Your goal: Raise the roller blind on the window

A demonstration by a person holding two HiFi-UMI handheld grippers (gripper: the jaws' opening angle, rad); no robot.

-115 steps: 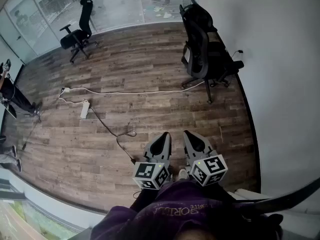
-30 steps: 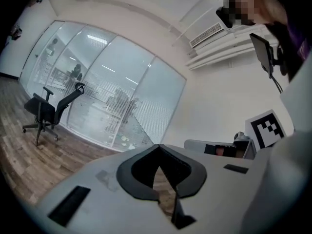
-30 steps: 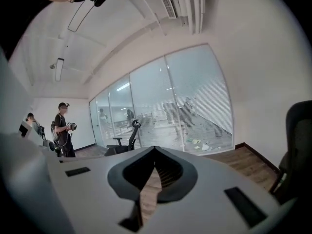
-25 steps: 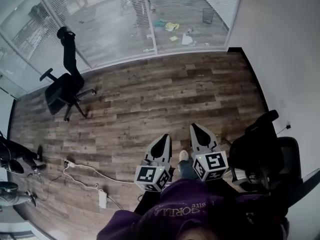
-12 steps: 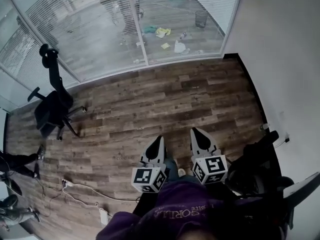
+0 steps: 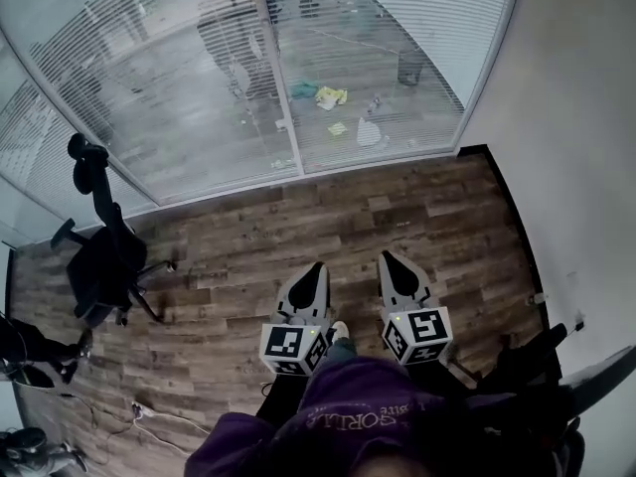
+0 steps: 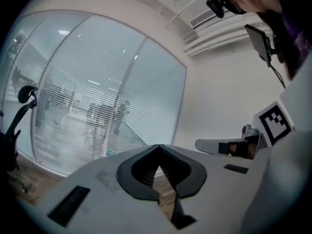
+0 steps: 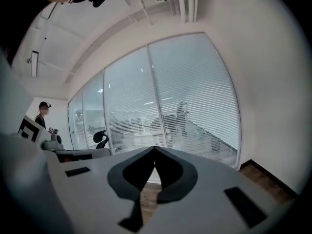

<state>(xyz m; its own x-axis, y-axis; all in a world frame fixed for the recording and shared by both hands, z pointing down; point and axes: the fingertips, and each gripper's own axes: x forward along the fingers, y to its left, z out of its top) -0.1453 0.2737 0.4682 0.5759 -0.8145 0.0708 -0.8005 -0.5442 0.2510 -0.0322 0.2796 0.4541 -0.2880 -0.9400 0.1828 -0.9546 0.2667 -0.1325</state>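
Note:
The window [image 6: 298, 78] is a glass wall across the far side of the room, covered from top to floor by a pale slatted blind [image 7: 92, 106] [image 8: 190, 106]. Both grippers are held side by side at waist height over the wood floor, pointing at the window and still some way short of it. My left gripper [image 6: 310, 268] [image 7: 157, 147] is shut with nothing between its jaws. My right gripper [image 6: 388, 256] [image 8: 155, 148] is also shut and empty. No pull cord or chain shows in any view.
A black office chair [image 6: 104, 261] [image 8: 101, 139] stands at the left near the glass. A white wall [image 6: 586, 167] runs along the right. A white cable [image 6: 159, 415] lies on the floor at the lower left. A person in a cap [image 8: 44, 112] stands far left.
The glass wall has come much closer and fills more of the head view. The chair at the right has slipped out of view behind. Both grippers stay shut and side by side.

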